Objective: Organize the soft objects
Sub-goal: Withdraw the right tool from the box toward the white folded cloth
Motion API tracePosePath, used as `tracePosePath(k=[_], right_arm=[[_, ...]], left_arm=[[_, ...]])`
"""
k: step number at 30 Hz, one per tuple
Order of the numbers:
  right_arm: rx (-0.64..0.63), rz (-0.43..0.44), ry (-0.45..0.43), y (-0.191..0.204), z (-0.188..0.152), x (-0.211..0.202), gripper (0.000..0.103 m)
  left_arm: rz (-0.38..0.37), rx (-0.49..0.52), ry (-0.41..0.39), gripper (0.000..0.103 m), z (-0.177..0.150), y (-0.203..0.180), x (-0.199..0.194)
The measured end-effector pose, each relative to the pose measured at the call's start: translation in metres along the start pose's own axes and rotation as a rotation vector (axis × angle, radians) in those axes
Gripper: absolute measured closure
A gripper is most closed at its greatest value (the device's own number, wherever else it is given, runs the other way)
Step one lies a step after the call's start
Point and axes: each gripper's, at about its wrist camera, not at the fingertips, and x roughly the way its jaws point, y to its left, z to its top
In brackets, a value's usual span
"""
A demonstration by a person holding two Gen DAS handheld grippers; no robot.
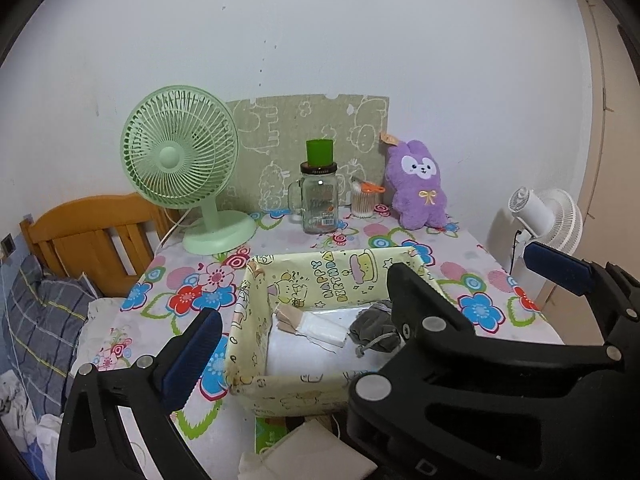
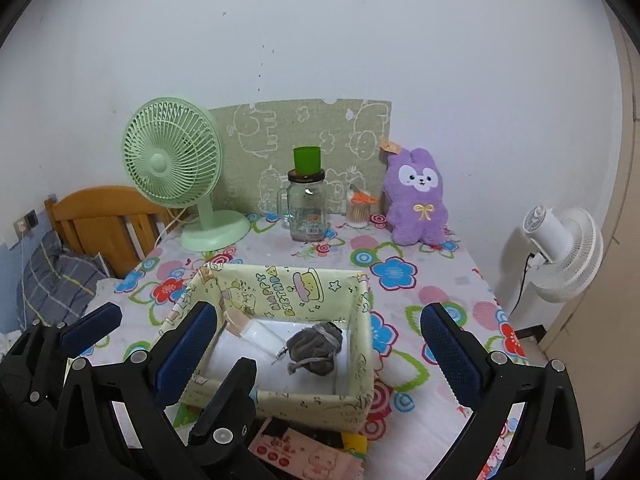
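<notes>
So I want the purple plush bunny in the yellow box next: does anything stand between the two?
Nothing visible does. The purple plush bunny sits at the table's back edge, and only bare flowered tablecloth lies between it and the open-topped yellow box.

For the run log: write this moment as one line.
left gripper: jaws open, empty | right gripper: jaws open, empty | grey drawstring pouch: in yellow box | purple plush bunny: on table, outside box

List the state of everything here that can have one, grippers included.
left gripper: open, empty
right gripper: open, empty
yellow box: open-topped, holding items
grey drawstring pouch: inside box, crumpled
purple plush rabbit: upright against wall, outside box
glass jar: lidded, green cup on top
</notes>
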Motion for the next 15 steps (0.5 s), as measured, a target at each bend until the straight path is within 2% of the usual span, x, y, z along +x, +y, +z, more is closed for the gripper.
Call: tracePosePath(k=[15], right_arm=[[-0.033,0.037,-0.049,0.001,-0.011,-0.055,0.000]], left_arm=[[-0.003,0.006,-0.050,0.000,-0.012,-0.007,-0.047]])
